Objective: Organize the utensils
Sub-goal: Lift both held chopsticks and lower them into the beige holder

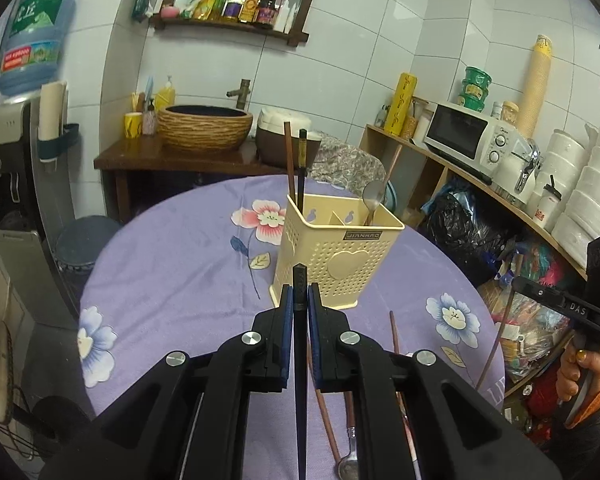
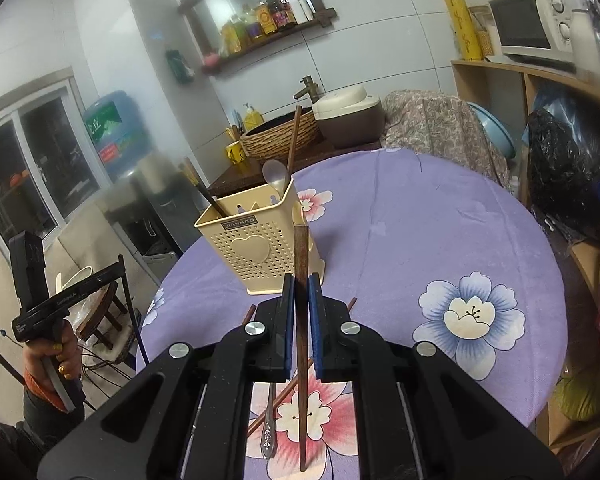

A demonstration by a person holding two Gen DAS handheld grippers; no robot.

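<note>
Purple flowered surface (image 1: 172,264) carries the cream holder (image 1: 332,252); my left tool (image 1: 299,300) pinches a black chopstick (image 1: 300,344) before it, my right tool (image 2: 301,292) pinches a brown chopstick (image 2: 301,320).

Cream perforated utensil holder (image 1: 332,252) stands mid-frame holding chopsticks and a spoon (image 1: 373,196); loose brown chopsticks (image 2: 288,392) lie at bottom centre.

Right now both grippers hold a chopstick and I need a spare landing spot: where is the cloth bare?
Free: the purple cloth right of the cream holder, out to the blue flower. Also left of the holder toward the pink flower. Crowded: directly under the grippers, where loose chopsticks and a spoon lie.
</note>
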